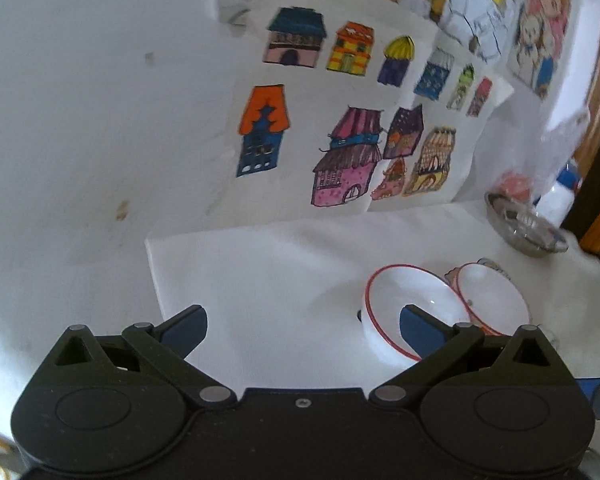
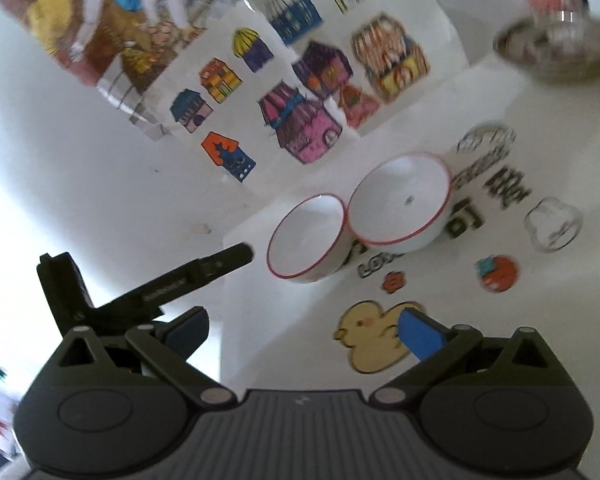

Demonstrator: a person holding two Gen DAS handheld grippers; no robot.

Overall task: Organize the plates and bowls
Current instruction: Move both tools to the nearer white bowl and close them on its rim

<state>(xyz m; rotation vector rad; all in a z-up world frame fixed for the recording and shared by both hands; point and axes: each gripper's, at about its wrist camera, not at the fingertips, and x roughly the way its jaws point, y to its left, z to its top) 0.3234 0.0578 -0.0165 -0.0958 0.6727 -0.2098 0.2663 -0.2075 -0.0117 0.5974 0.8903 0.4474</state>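
Left tool (image 1: 303,322): black frame with blue pads, spread wide, empty, hovering over the white worktop (image 1: 260,264)
Right tool (image 2: 303,330): same build, blue pads apart, nothing between them, above the yellow duck sticker (image 2: 374,338)
Smaller white bowl with thin red rim (image 2: 306,236): upright on the worktop, near its left edge, just beside the larger one, rims touching or nearly so
Larger white bowl with thin red rim (image 2: 400,200): tilted, mouth turned toward the right wrist view, leaning on the worktop among black lettering stickers
Same pair in left wrist view: one red-rimmed bowl (image 1: 410,306) partly behind the right blue pad, the other (image 1: 490,298) just behind it
Shallow clear glass dish (image 1: 524,226): far back corner of the worktop, well apart from the bowls
Small clear glass jar (image 2: 552,226): right of the larger bowl
Wall behind: sheet of coloured house drawings (image 1: 340,112)
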